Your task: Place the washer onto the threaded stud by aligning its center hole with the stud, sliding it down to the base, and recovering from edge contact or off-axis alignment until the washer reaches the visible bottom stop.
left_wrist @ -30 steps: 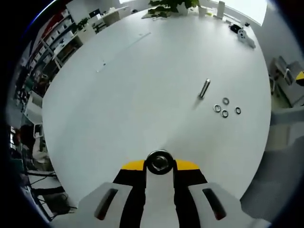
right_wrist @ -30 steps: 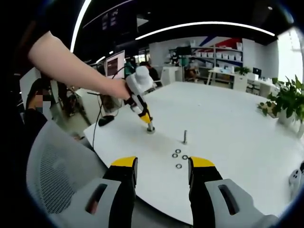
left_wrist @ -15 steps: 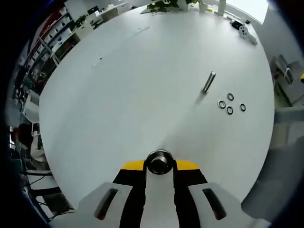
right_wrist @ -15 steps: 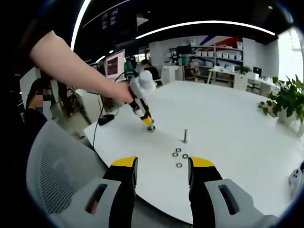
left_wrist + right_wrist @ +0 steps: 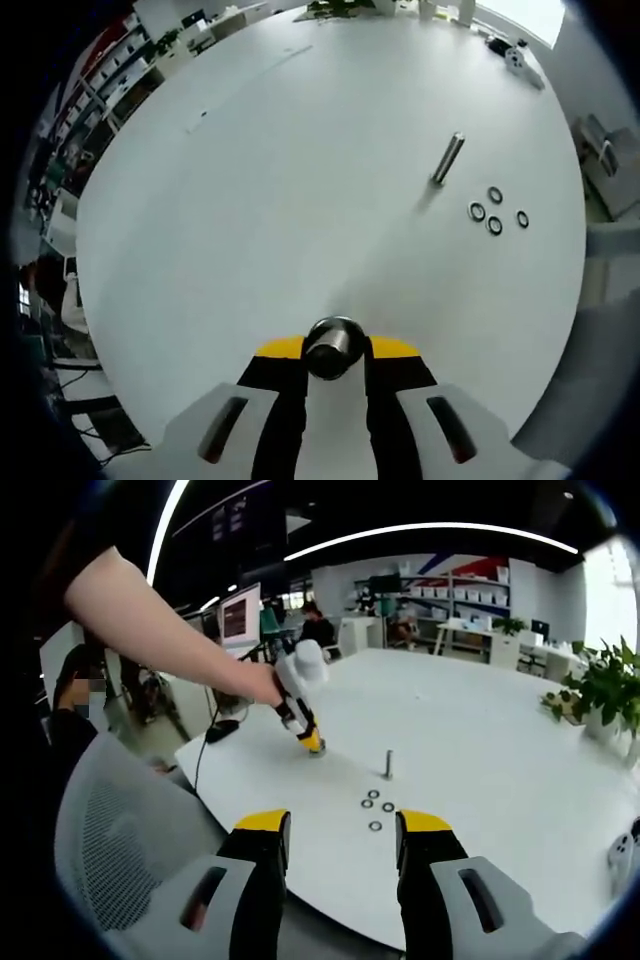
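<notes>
Left gripper [image 5: 334,350] is clamped on a round metal piece [image 5: 333,345], low over the white table [image 5: 250,200]. The threaded stud [image 5: 447,158] stands well ahead, three washers [image 5: 495,213] just beside its base. Right gripper [image 5: 340,832] hangs back, jaws spread, holding nothing.

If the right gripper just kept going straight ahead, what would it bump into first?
Probably the loose washers on the table, which lie between the open jaws of the right gripper, with the stud just beyond. Depth is hard to judge here.
</notes>
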{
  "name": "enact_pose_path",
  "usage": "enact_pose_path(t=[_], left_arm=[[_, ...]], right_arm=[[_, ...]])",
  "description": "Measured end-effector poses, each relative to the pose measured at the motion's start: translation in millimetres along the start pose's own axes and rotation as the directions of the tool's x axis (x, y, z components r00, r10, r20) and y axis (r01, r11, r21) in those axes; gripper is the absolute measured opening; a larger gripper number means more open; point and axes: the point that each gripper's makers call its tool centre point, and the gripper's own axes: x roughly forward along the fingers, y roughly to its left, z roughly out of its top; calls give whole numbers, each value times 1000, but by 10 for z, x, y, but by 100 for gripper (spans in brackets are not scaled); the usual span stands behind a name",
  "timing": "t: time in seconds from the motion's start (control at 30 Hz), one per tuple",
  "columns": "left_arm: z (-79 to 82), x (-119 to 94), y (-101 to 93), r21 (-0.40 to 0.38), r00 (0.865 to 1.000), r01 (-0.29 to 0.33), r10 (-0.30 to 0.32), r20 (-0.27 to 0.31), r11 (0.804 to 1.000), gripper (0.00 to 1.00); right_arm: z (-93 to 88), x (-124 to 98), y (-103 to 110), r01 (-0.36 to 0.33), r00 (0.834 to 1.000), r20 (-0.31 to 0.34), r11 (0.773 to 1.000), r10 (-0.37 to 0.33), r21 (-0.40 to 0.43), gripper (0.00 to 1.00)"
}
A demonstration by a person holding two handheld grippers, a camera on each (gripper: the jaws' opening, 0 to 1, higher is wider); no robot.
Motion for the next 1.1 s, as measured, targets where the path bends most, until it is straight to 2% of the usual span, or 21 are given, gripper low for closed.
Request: enact_pose_path(t=[0.23, 0.4, 0.57, 0.73, 0.93, 1.07, 1.1], left_arm=[[-4, 11, -24, -37, 1000, 2, -1, 28, 999, 20], [-8, 9, -29, -33, 999, 6, -5, 40, 999, 20], [4, -39, 4, -50, 998, -9, 12, 57, 999, 23], [9, -150, 1, -47, 997, -29, 32, 76, 998, 25], [-40, -298, 16, -78, 992, -51, 60, 109, 996, 26], [-69, -417, -2, -106, 986, -62, 78, 149, 992, 26], [-58, -468, -17, -119, 981, -62, 83, 174, 991, 26]], right_arm=[[1, -3, 1, 0, 1000, 1, 1000, 0, -5, 44], [-3, 0, 4, -2, 1000, -1, 1000, 2, -5, 44], [0, -1, 4, -3, 1000, 1, 1000, 3, -1, 44], [3, 1, 16, -6, 1000, 0, 1000, 6, -8, 44], [-1, 1, 10, -4, 1000, -2, 1000, 4, -9, 44], [-4, 4, 14, -4, 1000, -6, 1000, 4, -17, 44], [0, 4, 14, -4, 1000, -4, 1000, 4, -18, 44]])
